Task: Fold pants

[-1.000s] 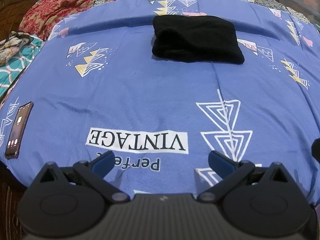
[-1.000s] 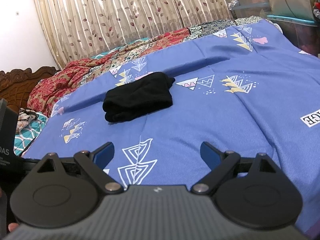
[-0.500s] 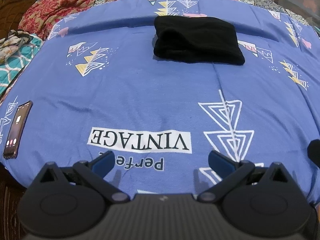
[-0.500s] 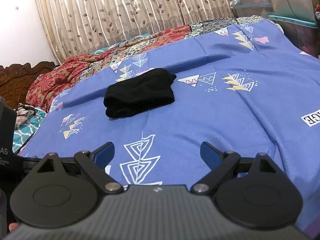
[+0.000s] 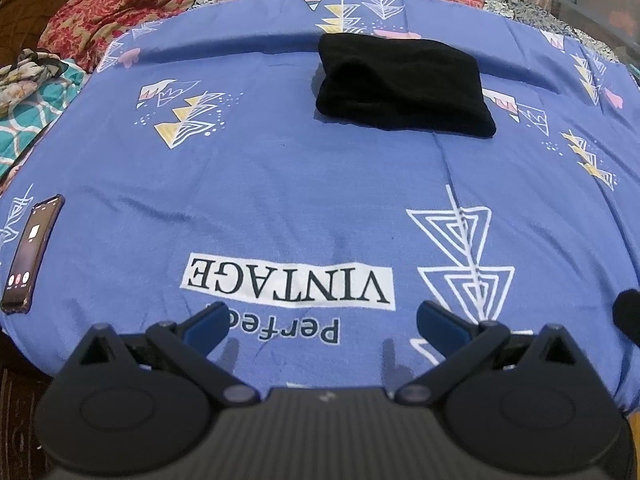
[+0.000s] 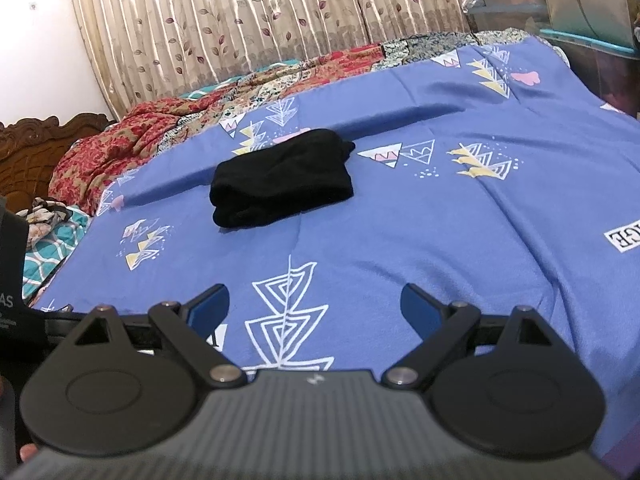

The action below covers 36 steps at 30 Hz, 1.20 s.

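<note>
Black pants [image 5: 404, 88] lie folded into a compact rectangle on the blue printed bedsheet [image 5: 280, 184], far ahead of both grippers. In the right wrist view the same folded pants [image 6: 282, 178] rest mid-bed, left of centre. My left gripper [image 5: 322, 322] hovers open over the sheet's near edge by the "VINTAGE" print, nothing between its blue-tipped fingers. My right gripper [image 6: 316, 306] is also open and empty, over a white triangle print, well short of the pants.
A phone [image 5: 32, 254] with a lit screen lies at the sheet's left edge. Red patterned bedding [image 6: 120, 144] is bunched at the far side, beside a carved wooden headboard [image 6: 36, 152]. Curtains [image 6: 260, 20] hang behind. The other gripper's body [image 6: 12, 300] shows at left.
Both grippers have drawn back slightly and tilted; the pants sit a little lower in each view. The pants themselves have not moved, and both grippers stay open.
</note>
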### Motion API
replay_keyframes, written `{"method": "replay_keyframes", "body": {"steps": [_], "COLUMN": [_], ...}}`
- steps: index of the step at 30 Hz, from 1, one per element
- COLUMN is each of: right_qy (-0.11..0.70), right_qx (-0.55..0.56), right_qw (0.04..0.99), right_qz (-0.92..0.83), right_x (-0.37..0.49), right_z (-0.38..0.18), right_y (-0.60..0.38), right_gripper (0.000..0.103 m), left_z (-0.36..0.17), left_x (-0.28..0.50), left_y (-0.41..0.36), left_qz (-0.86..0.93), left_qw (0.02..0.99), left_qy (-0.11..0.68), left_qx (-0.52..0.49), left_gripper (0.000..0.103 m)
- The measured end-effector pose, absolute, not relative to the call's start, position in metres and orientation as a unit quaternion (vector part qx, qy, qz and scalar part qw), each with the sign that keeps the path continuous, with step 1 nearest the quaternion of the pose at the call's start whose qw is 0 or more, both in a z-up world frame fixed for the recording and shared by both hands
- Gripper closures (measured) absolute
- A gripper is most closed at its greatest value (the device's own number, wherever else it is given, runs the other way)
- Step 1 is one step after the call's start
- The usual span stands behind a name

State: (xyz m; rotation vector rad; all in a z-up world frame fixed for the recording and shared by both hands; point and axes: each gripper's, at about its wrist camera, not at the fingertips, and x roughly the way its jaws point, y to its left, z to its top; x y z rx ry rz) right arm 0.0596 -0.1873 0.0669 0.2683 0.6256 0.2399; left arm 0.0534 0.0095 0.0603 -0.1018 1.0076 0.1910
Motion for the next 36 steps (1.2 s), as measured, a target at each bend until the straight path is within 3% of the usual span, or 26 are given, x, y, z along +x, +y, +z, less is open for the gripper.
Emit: {"method": "replay_keyframes", "body": {"steps": [36], "right_qy": [0.309], "right_qx": [0.187], "right_qw": [0.927], "right_qz": [0.098], "right_x": [0.095], "right_z": [0.069], "right_y": [-0.217], "right_gripper": [0.012], "left_z": [0.068], "left_x": [0.104], "left_y": [-0.026], "left_qz": [0.093], "left_qw": [0.864], "left_qy": [0.495], "left_qx": [0.018], "left_gripper": [0.000]}}
